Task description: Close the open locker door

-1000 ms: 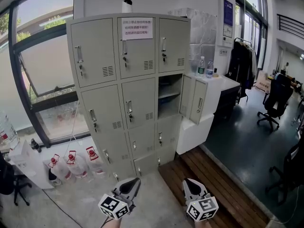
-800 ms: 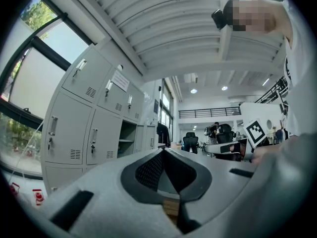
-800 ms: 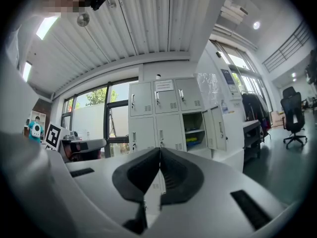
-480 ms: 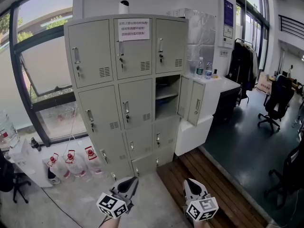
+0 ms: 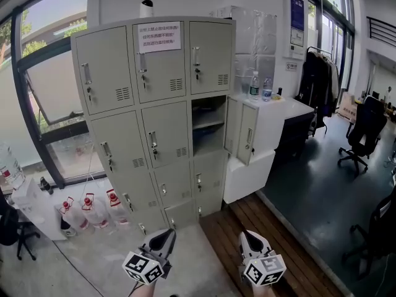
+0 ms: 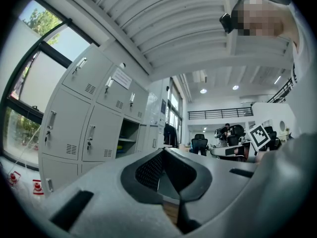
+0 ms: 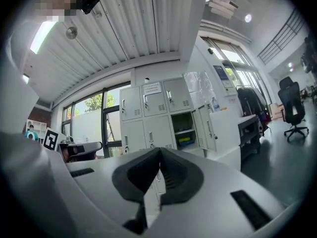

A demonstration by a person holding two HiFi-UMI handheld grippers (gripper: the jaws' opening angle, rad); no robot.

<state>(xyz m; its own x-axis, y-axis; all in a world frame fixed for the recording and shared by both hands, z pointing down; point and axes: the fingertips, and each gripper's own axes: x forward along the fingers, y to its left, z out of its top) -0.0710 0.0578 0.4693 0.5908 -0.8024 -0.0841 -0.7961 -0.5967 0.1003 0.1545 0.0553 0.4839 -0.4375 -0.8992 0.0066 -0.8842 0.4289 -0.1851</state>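
Note:
A grey bank of lockers (image 5: 158,122) stands ahead against the wall. One door (image 5: 240,130) in the right column's second row hangs open to the right, showing a shelf (image 5: 207,124) inside. The same lockers (image 7: 158,115) and open door (image 7: 204,127) appear in the right gripper view, and the lockers (image 6: 94,118) in the left gripper view. My left gripper (image 5: 166,239) and right gripper (image 5: 247,240) hover low near the floor, well short of the lockers. Both are shut with nothing between the jaws.
Water jugs (image 5: 86,209) sit on the floor left of the lockers. A white counter (image 5: 266,119) with bottles (image 5: 253,85) stands right of the open door. A wooden floor strip (image 5: 272,240) runs below it. Office chairs (image 5: 362,135) stand far right.
The lockers have shifted left and slightly closer in the head view. Both grippers stay shut at the bottom of the frame.

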